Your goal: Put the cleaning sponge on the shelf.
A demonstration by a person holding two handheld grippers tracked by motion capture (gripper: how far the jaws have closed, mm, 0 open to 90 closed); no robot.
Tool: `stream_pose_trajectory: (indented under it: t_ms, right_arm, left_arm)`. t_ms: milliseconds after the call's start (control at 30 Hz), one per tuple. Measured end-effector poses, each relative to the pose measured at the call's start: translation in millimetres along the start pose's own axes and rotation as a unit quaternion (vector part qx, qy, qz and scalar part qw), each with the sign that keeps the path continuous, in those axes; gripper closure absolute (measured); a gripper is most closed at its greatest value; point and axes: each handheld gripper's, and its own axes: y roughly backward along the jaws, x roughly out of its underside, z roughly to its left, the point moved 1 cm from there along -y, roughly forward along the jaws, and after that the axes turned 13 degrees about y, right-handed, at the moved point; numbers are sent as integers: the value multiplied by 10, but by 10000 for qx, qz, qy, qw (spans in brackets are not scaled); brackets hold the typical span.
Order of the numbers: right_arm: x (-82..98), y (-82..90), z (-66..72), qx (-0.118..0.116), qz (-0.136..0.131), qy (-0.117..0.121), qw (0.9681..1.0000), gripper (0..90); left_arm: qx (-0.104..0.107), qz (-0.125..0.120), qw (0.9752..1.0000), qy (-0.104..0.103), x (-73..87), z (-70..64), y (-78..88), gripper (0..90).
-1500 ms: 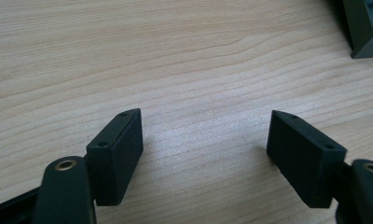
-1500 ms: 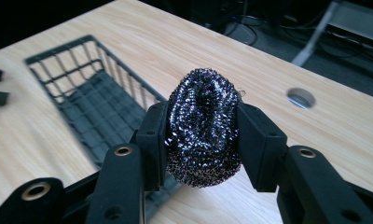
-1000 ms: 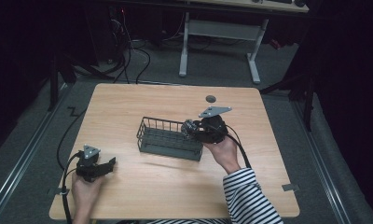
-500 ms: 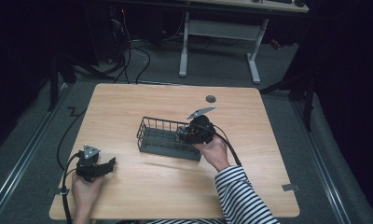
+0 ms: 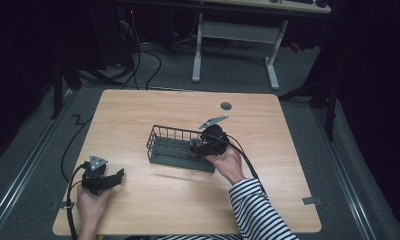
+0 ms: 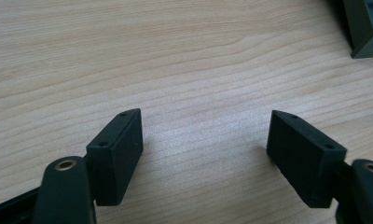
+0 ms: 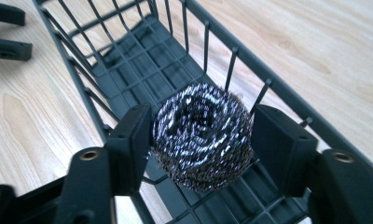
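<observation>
1. One steel wool scourer sits in the wire basket, at its near end.
2. My right claw has just been opening; the scourer lies between its jaws, apparently released.
3. Handling: probably light and springy; regrip across its middle.
4. My left claw is spread, empty, over the tabletop.

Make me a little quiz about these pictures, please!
1. True or false: the steel scourer is inside the wire basket.
2. Which one has nothing between its jaws? A: left gripper. B: right gripper.
3. What does the basket stand on?
Key: 1 true. 2 A; the right gripper's jaws have just been opening, with the scourer between them. 3 the wooden table.
</observation>
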Motion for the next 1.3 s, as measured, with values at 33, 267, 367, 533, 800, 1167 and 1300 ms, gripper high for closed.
stream_pose_trajectory:
  t_ms: [33, 267, 367, 533, 800, 1167, 1300]
  right_arm:
    - [-4, 17, -1, -17, -64, 14, 10000, 362]
    - [-9, 176, -19, 40, -388, -35, 9992, 345]
    - [3, 276, -38, 116, -536, -62, 9985, 350]
    - [45, 451, -83, 230, -694, -124, 9972, 363]
    - [135, 676, -155, 404, -894, -230, 9949, 378]
    - [370, 947, -283, 640, -1070, -502, 9909, 383]
    - [448, 1055, -354, 762, -1107, -607, 9891, 385]
  left_arm:
    - [0, 1, 10000, 0, 0, 0, 0, 274]
    - [-2, -6, 10000, 1, 1, 0, -1, 273]
    - [2, 2, 10000, 0, 0, 0, 0, 273]
    - [2, 2, 10000, -1, 0, 0, 0, 273]
    - [2, 1, 10000, 0, 0, 0, 0, 273]
    - [2, 0, 10000, -1, 0, 0, 0, 272]
    - [-2, -1, 10000, 6, -1, 0, -1, 274]
